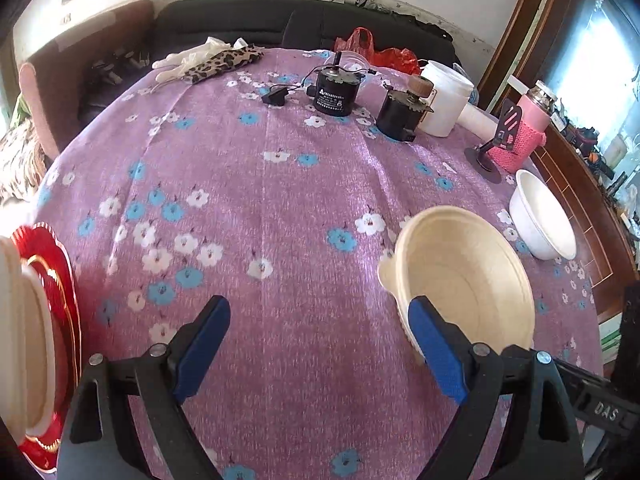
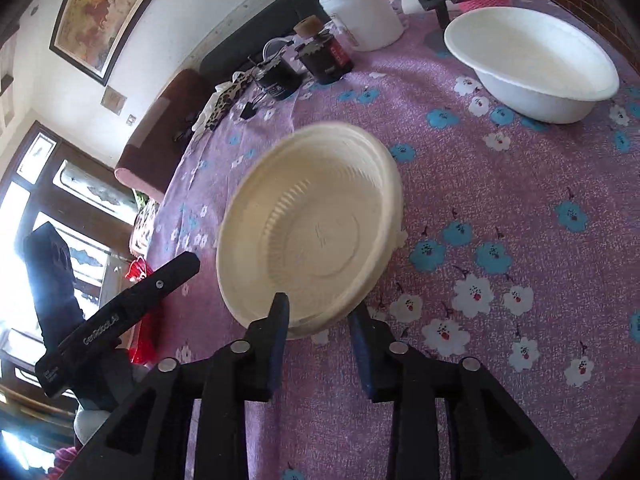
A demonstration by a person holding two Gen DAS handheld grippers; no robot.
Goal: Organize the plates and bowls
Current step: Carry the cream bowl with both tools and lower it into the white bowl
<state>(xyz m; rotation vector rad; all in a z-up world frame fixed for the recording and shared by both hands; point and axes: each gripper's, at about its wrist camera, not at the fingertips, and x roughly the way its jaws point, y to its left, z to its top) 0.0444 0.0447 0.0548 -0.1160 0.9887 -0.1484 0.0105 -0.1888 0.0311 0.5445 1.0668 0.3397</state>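
A cream bowl [image 2: 308,228] is tilted and held off the flowered purple cloth [image 2: 500,200]; my right gripper [image 2: 320,312] is shut on its near rim. The same bowl shows in the left wrist view [image 1: 464,276], to the right of my left gripper [image 1: 320,312], which is open and empty above the cloth [image 1: 260,200]. A white bowl [image 2: 532,64] stands upright at the back right; it also shows in the left wrist view [image 1: 542,216]. A red plate [image 1: 48,280] with a cream bowl stack [image 1: 24,320] on it is at the far left edge.
At the back of the table stand two black motors [image 1: 334,90], a white tub [image 1: 446,98], a pink knitted bottle [image 1: 528,128], a black stand [image 1: 496,144], a red bag [image 1: 376,50], and gloves on leopard cloth [image 1: 208,60]. A wooden cabinet [image 1: 576,184] runs along the right.
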